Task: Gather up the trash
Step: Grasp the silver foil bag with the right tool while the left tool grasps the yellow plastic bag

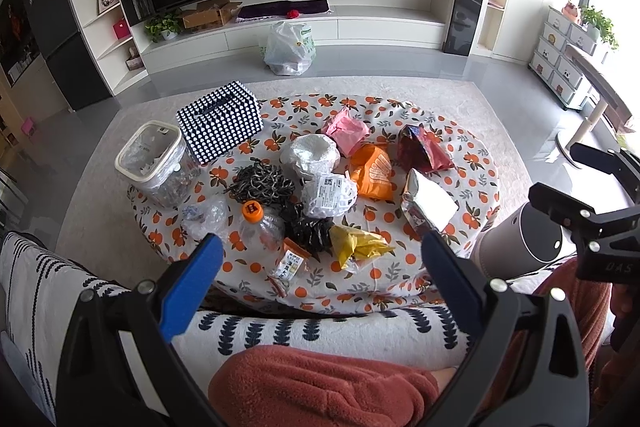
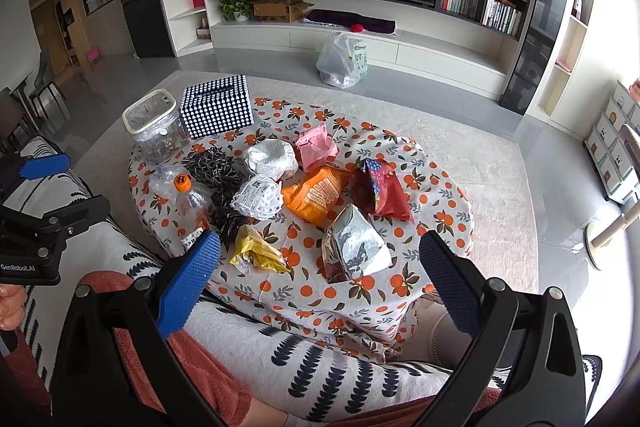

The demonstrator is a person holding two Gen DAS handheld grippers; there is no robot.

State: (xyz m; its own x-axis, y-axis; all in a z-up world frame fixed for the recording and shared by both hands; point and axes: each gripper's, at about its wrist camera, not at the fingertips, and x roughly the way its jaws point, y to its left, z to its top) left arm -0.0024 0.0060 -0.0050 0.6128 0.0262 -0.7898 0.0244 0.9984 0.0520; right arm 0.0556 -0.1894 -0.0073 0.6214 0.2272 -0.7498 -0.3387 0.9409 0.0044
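Note:
Trash lies on a table with an orange-print cloth (image 1: pixel 472 155) (image 2: pixel 440 195): a yellow wrapper (image 1: pixel 358 245) (image 2: pixel 258 253), a silver foil bag (image 1: pixel 428 205) (image 2: pixel 354 247), an orange snack bag (image 1: pixel 372 171) (image 2: pixel 316 193), a red bag (image 1: pixel 422 149) (image 2: pixel 380 191), a pink bag (image 1: pixel 346 131) (image 2: pixel 316 147), white foam nets (image 1: pixel 328 195) (image 2: pixel 256 197), black netting (image 1: pixel 260 183) (image 2: pixel 212 169) and a crushed bottle with an orange cap (image 1: pixel 258 223) (image 2: pixel 192 197). My left gripper (image 1: pixel 322 251) and right gripper (image 2: pixel 320 247) are open and empty, held above the near edge.
A clear lidded container (image 1: pixel 154 157) (image 2: pixel 154 127) and a dotted tissue box (image 1: pixel 220 121) (image 2: pixel 216 105) stand at the table's far left. A filled plastic bag (image 1: pixel 288 47) (image 2: pixel 342 61) sits on the floor by the TV unit. A grey cylinder (image 1: pixel 524 239) stands right of the table.

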